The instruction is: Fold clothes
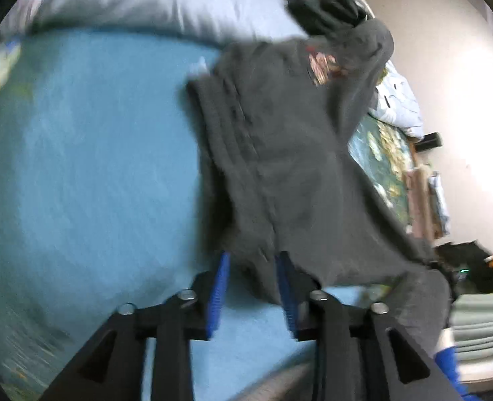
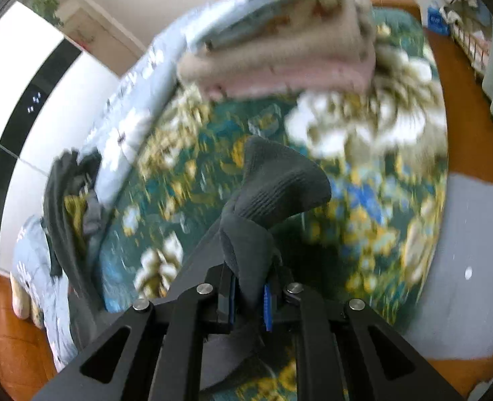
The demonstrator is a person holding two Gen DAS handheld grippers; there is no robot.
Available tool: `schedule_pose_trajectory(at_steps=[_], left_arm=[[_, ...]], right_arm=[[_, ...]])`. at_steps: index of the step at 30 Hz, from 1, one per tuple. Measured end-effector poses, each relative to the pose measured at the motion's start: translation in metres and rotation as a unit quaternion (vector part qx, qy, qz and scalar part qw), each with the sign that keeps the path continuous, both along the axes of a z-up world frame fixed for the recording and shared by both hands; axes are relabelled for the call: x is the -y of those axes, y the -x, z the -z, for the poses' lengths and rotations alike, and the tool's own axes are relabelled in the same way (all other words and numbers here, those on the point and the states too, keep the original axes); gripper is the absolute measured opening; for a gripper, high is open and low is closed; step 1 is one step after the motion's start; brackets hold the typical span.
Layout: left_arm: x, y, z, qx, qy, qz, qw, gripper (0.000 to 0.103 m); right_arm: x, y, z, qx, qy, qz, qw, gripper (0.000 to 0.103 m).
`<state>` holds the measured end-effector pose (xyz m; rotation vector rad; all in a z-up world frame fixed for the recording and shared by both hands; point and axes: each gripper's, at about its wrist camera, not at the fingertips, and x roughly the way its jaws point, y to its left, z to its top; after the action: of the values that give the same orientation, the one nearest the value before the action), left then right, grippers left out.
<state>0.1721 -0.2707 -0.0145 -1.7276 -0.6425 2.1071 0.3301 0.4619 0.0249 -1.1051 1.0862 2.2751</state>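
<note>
Blue pads of the left gripper (image 1: 251, 287) stand parted around a dark grey garment (image 1: 280, 153), mid-fold on the blue sheet (image 1: 79, 167).
Left view: cloth hangs between the jaws, unpinched, spread toward the bed's right edge. Right view: right gripper (image 2: 250, 297) is clamped on the garment's ribbed hem (image 2: 280, 180) above the floral bedspread (image 2: 363, 220); folded stack (image 2: 280, 56) done at the far edge, unfolded heap (image 2: 69, 193) waiting at the left edge.

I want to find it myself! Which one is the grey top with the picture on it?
Look at the plain blue sheet on the bed. Lying across its right side, in front of the left gripper, is the grey top. Unlike the darker clothes pile behind it, it has a small red and white print near its far end.
</note>
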Motion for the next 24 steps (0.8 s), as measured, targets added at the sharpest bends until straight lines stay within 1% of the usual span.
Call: schedule_pose_trajectory(at_steps=[1, 2, 3, 5, 7, 9, 11, 12, 13, 15, 18, 20, 21, 22, 23, 24], left_arm=[[0.005, 0.010, -0.001, -0.015, 0.027, -0.019, 0.9994, 0.049], [0.009, 0.020, 0.001, -0.019, 0.045, -0.037, 0.9981, 0.050], [0.012, 0.030, 0.006, -0.024, 0.058, -0.056, 0.9965, 0.050], [0.013, 0.052, 0.016, -0.032, 0.062, -0.086, 0.9939, 0.050], [0.007, 0.072, 0.026, -0.038, 0.060, -0.092, 0.9932, 0.050], [-0.003, 0.094, 0.034, -0.046, 0.063, -0.095, 0.9924, 0.051], [-0.004, 0.108, 0.040, -0.058, 0.098, -0.100, 0.9885, 0.053], [-0.002, 0.113, 0.042, -0.067, 0.105, -0.106, 0.9865, 0.053], [0.000, 0.118, 0.044, -0.075, 0.110, -0.114, 0.9846, 0.056], [0.002, 0.129, 0.057, -0.063, 0.089, -0.130, 0.9856, 0.062], [-0.002, 0.135, 0.068, -0.049, 0.096, -0.132, 0.9855, 0.063], [-0.006, 0.133, 0.069, -0.048, 0.096, -0.137, 0.9847, 0.060], [-0.007, 0.133, 0.069, -0.048, 0.097, -0.136, 0.9848, 0.056], [-0.009, 0.132, 0.069, -0.049, 0.098, -0.136, 0.9847, 0.040], [-0.011, 0.132, 0.068, -0.050, 0.109, -0.136, 0.9834, 0.030], [-0.012, 0.131, 0.066, -0.051, 0.119, -0.137, 0.9820, 0.028]], right_arm=[[-0.002, 0.004, -0.002, -0.002, -0.002, 0.007, 1.000, 0.012], [-0.004, 0.008, -0.004, -0.004, -0.004, 0.013, 1.000, 0.012], [-0.005, 0.014, 0.000, 0.010, -0.006, 0.012, 1.000, 0.012], [-0.001, 0.029, 0.012, 0.065, -0.029, -0.001, 0.997, 0.012], [0.002, 0.035, 0.020, 0.088, -0.041, -0.009, 0.995, 0.012], [-0.002, 0.031, 0.022, 0.081, -0.031, 0.000, 0.996, 0.012], [-0.006, 0.029, 0.022, 0.079, -0.022, 0.008, 0.997, 0.012], [-0.006, 0.029, 0.022, 0.081, -0.020, 0.008, 0.997, 0.013], [-0.006, 0.029, 0.023, 0.083, -0.021, 0.006, 0.996, 0.013], [-0.004, 0.030, 0.023, 0.090, -0.026, 0.003, 0.996, 0.013], [-0.005, 0.032, 0.026, 0.094, -0.020, 0.013, 0.995, 0.013], [-0.007, 0.032, 0.028, 0.093, -0.012, 0.022, 0.995, 0.013], [-0.007, 0.032, 0.028, 0.090, -0.008, 0.026, 0.996, 0.013], [-0.007, 0.033, 0.028, 0.090, -0.006, 0.028, 0.996, 0.013], [-0.007, 0.034, 0.027, 0.091, -0.006, 0.029, 0.995, 0.013], [-0.007, 0.035, 0.027, 0.092, -0.006, 0.029, 0.995, 0.013]])
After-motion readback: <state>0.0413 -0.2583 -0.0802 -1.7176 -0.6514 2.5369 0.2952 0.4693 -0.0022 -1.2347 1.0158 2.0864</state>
